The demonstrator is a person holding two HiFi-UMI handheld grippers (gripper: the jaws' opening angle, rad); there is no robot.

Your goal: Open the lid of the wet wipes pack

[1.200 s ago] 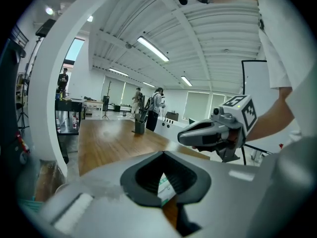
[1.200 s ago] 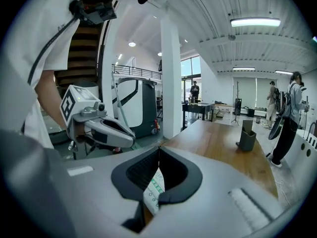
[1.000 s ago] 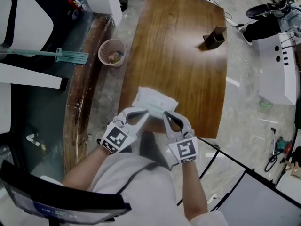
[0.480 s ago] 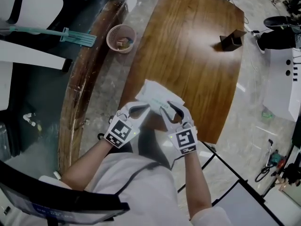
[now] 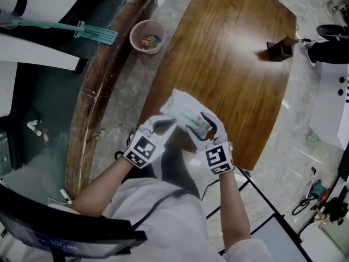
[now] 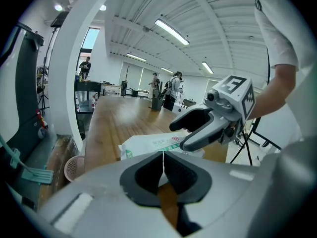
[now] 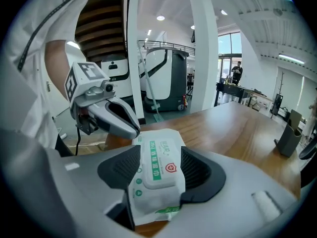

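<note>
green-striped lid (image 7: 157, 168) of wet wipes pack (image 7: 153, 205), legible only in right gripper view

The left gripper (image 6: 163, 157) hides most of the wet wipes pack (image 6: 148, 145) — its print unreadable.

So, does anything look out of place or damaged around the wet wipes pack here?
Nothing stands out. The white wet wipes pack with the green label looks intact, its lid flat and shut. The left gripper pinches its edge, and the jaws of the right gripper have just been opening, the pack between them.
</note>
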